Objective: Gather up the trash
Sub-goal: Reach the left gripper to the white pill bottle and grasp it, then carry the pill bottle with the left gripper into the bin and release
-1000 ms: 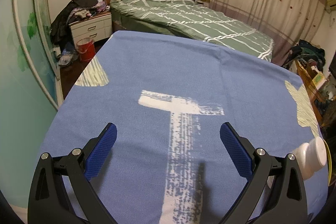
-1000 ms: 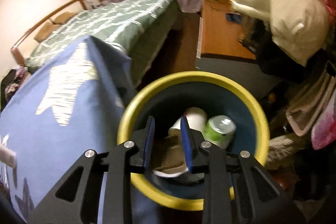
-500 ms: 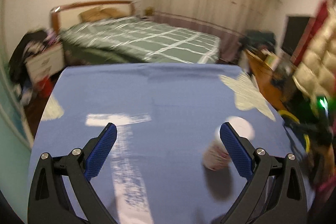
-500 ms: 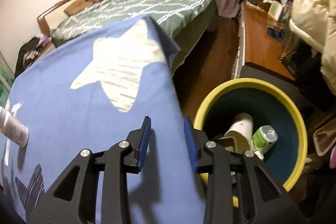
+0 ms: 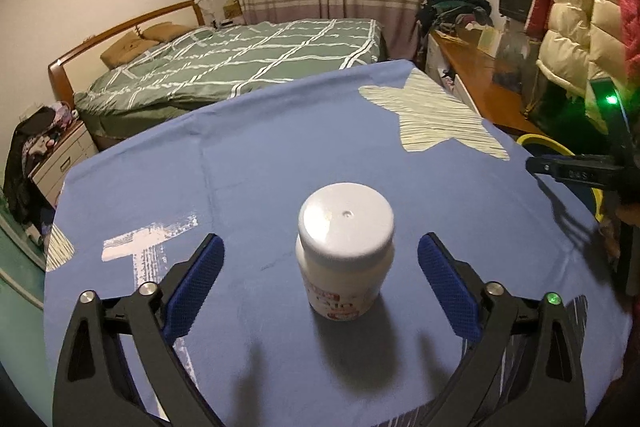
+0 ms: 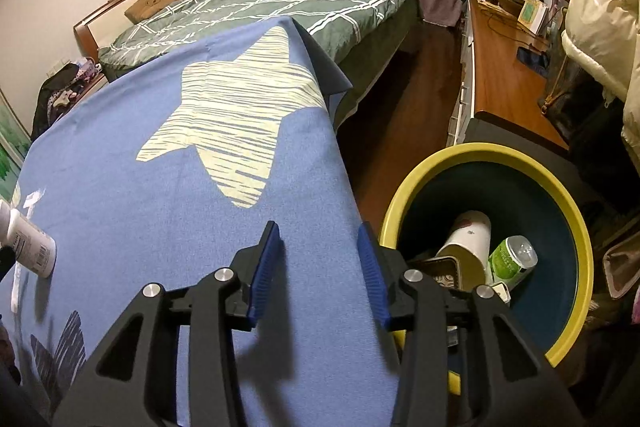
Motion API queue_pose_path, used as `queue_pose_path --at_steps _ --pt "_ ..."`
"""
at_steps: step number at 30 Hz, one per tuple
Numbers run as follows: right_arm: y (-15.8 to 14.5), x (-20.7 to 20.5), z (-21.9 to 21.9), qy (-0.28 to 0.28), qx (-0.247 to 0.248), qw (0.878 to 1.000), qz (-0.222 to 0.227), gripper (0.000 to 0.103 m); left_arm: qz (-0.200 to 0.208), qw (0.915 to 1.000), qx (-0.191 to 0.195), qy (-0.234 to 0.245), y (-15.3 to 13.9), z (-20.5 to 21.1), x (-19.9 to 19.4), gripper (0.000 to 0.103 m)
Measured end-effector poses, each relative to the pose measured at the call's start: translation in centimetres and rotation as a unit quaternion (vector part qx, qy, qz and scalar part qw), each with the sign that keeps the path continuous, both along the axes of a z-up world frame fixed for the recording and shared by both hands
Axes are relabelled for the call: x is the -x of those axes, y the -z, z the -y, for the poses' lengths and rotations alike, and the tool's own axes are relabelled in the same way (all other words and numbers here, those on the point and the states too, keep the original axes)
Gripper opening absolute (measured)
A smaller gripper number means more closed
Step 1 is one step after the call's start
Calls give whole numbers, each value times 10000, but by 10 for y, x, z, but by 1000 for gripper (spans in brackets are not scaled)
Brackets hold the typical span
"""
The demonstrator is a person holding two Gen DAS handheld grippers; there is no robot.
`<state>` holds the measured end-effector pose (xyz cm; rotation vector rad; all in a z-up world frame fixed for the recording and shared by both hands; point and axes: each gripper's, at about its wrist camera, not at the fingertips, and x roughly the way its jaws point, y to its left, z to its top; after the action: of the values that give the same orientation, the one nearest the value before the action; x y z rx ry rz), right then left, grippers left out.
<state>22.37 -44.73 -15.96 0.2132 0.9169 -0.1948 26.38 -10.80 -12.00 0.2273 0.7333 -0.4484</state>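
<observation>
A white plastic bottle (image 5: 346,247) with a red label stands upright on the blue tablecloth (image 5: 248,163). My left gripper (image 5: 320,279) is open, its blue pads on either side of the bottle, not touching it. The bottle also shows at the left edge of the right wrist view (image 6: 24,239). My right gripper (image 6: 320,267) is open and empty above the table's right edge, next to the yellow-rimmed bin (image 6: 568,211). The bin holds a white cup (image 6: 468,239), a green bottle (image 6: 512,259) and other scraps.
A bed with a green checked cover (image 5: 248,63) stands behind the table. A wooden desk (image 6: 500,67) with clutter runs along the right wall. Coats (image 5: 580,39) hang at the right. A nightstand (image 5: 60,159) sits at far left.
My left gripper swung right and now straddles the white bottle. My right gripper drew back from over the bin to the table edge and opened wider.
</observation>
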Motion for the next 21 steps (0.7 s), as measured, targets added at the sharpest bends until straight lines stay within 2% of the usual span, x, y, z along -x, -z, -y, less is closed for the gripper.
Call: queue_pose_path --at_steps 2,5,7,14,17,21 --pt "0 0 0 -9 -12 10000 -1 41 -58 10000 -15 -24 4 2 -6 85" --pt "0 0 1 -13 -41 10000 -3 42 -130 9999 -55 -78 12 4 -14 71" --pt "-1 -1 2 -13 -67 10000 -1 42 -217 9997 44 -57 14 3 -17 47" --pt "-1 2 6 20 -187 9998 85 42 -32 10000 59 -29 -3 13 -1 47" --pt "-9 16 11 76 -12 9995 316 42 56 9998 95 137 -23 23 11 47" --pt "-16 39 27 98 -76 9993 363 42 111 9988 94 460 -44 49 22 47"
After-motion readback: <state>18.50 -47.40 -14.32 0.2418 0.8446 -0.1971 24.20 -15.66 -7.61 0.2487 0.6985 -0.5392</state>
